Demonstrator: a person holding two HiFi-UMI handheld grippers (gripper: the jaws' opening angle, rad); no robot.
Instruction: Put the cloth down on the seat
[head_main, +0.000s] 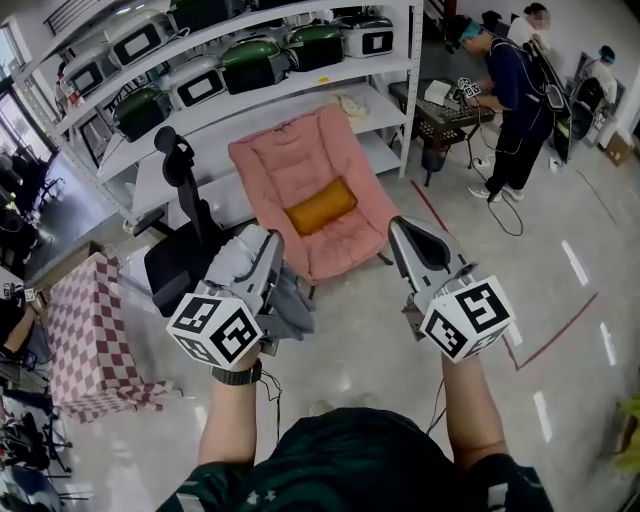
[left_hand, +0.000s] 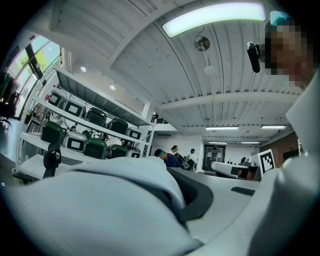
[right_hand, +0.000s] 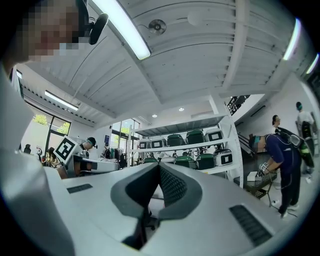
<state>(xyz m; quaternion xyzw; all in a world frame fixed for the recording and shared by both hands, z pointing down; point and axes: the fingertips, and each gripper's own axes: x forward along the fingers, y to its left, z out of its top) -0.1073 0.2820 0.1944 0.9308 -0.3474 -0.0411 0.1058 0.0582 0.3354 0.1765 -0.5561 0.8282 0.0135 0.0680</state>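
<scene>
A pale grey cloth (head_main: 290, 302) hangs from my left gripper (head_main: 272, 240), which is shut on it. In the left gripper view the cloth (left_hand: 100, 210) lies bunched over the left jaw of that gripper (left_hand: 170, 172) and hides its tip. My right gripper (head_main: 397, 228) is held level beside it, shut with nothing between its jaws. In its own view the right gripper (right_hand: 159, 166) has its dark pads meeting. Both grippers point at the pink folding chair (head_main: 290, 165), whose seat holds an orange cushion (head_main: 320, 205). The chair is a short way beyond the jaw tips.
A black office chair (head_main: 185, 245) stands left of the pink chair. A checkered covered box (head_main: 90, 330) is at the near left. White shelves (head_main: 200, 110) with green and white cookers run behind. A person (head_main: 520, 90) works at a small table at the back right.
</scene>
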